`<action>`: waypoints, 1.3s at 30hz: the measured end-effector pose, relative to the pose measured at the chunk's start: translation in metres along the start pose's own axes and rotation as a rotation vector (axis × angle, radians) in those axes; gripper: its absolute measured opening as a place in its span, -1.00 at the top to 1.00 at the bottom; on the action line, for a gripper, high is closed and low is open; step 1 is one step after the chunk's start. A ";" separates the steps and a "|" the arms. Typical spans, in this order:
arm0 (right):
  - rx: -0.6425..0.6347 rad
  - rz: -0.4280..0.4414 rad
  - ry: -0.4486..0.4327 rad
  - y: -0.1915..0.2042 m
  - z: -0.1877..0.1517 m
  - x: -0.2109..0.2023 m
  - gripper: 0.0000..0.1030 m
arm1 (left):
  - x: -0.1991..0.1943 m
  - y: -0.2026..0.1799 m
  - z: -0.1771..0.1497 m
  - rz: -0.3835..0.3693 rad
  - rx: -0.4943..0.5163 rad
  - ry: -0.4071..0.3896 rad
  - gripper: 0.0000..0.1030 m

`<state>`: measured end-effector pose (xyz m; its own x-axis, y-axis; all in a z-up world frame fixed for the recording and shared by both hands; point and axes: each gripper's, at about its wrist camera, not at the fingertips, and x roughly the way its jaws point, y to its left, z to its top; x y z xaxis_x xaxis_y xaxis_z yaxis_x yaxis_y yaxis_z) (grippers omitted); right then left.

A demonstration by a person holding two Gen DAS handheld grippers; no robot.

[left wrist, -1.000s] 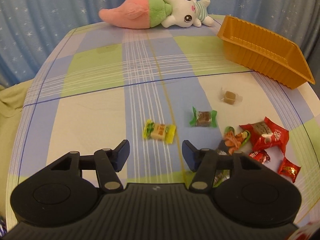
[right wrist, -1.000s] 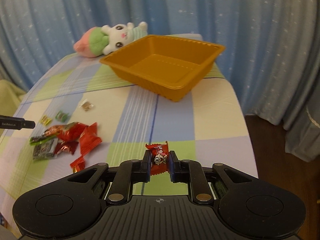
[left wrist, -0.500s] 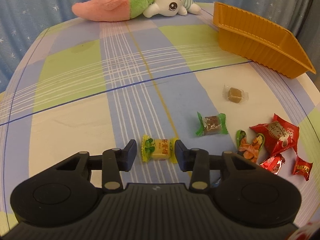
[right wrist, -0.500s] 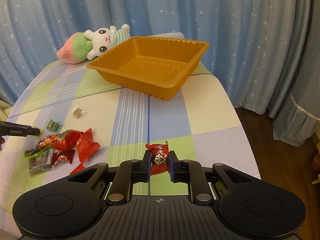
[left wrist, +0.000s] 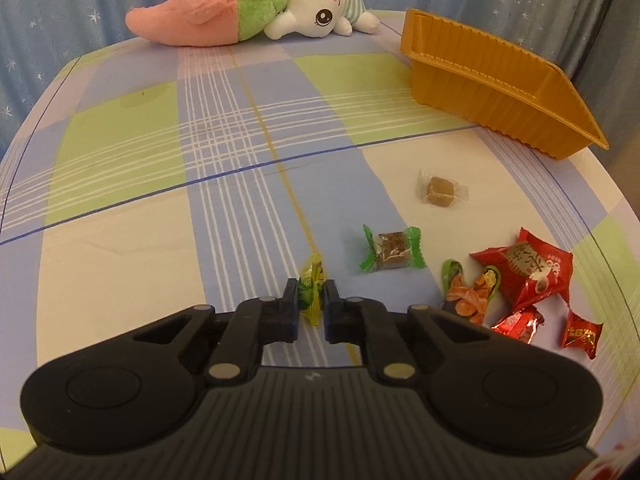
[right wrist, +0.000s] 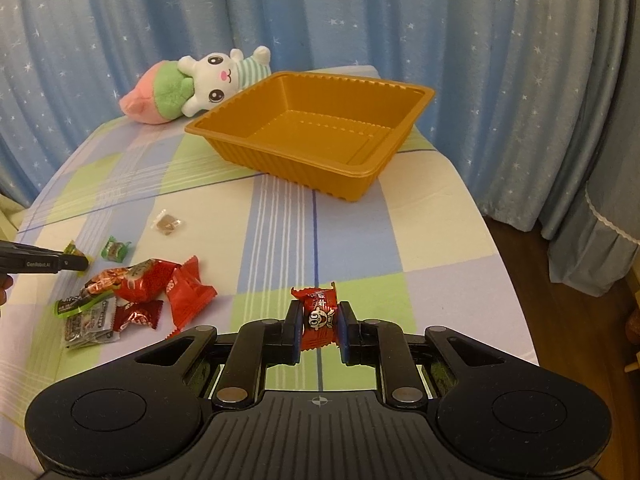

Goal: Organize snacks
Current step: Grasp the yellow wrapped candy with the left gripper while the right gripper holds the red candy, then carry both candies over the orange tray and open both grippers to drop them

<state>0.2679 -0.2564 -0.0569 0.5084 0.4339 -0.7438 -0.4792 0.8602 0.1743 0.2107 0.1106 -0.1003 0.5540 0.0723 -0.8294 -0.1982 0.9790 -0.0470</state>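
Observation:
My left gripper (left wrist: 311, 300) is shut on a yellow-green wrapped candy (left wrist: 312, 280) just above the checked tablecloth. My right gripper (right wrist: 319, 320) is shut on a red wrapped candy (right wrist: 318, 314) and holds it above the table, short of the empty orange tray (right wrist: 316, 132). The tray also shows at the far right in the left wrist view (left wrist: 492, 80). Loose snacks lie on the cloth: a green-wrapped brown candy (left wrist: 392, 249), a clear-wrapped brown candy (left wrist: 440, 192) and a pile of red packets (left wrist: 528, 268). The left gripper shows at the left edge of the right wrist view (right wrist: 44, 264).
A plush rabbit in a pink and green carrot (left wrist: 256, 8) lies at the table's back edge. Blue star-print curtains hang behind. The table's right edge drops to a wooden floor (right wrist: 568, 320). The red packet pile also shows in the right wrist view (right wrist: 148, 284).
My left gripper moved forward over the yellow-green candy, closed on it and now holds it. My right gripper kept its grip on the red candy and moved closer to the tray.

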 end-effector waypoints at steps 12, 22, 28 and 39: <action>-0.022 0.036 -0.057 0.000 0.029 0.007 0.65 | -0.024 -0.023 0.044 -0.038 0.043 -0.077 0.80; 0.002 0.063 -0.145 -0.004 0.083 0.025 0.65 | -0.014 -0.089 0.116 -0.134 0.160 -0.167 0.80; 0.068 0.083 -0.158 -0.013 0.120 0.051 0.65 | 0.009 -0.128 0.156 -0.189 0.197 -0.159 0.80; 0.161 0.072 -0.101 -0.038 0.148 0.104 0.65 | 0.067 -0.171 0.192 -0.216 0.218 -0.063 0.80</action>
<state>0.4452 -0.2045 -0.0450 0.5501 0.5137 -0.6584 -0.4003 0.8541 0.3320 0.4372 -0.0152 -0.0409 0.6151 -0.1369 -0.7765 0.1039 0.9903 -0.0923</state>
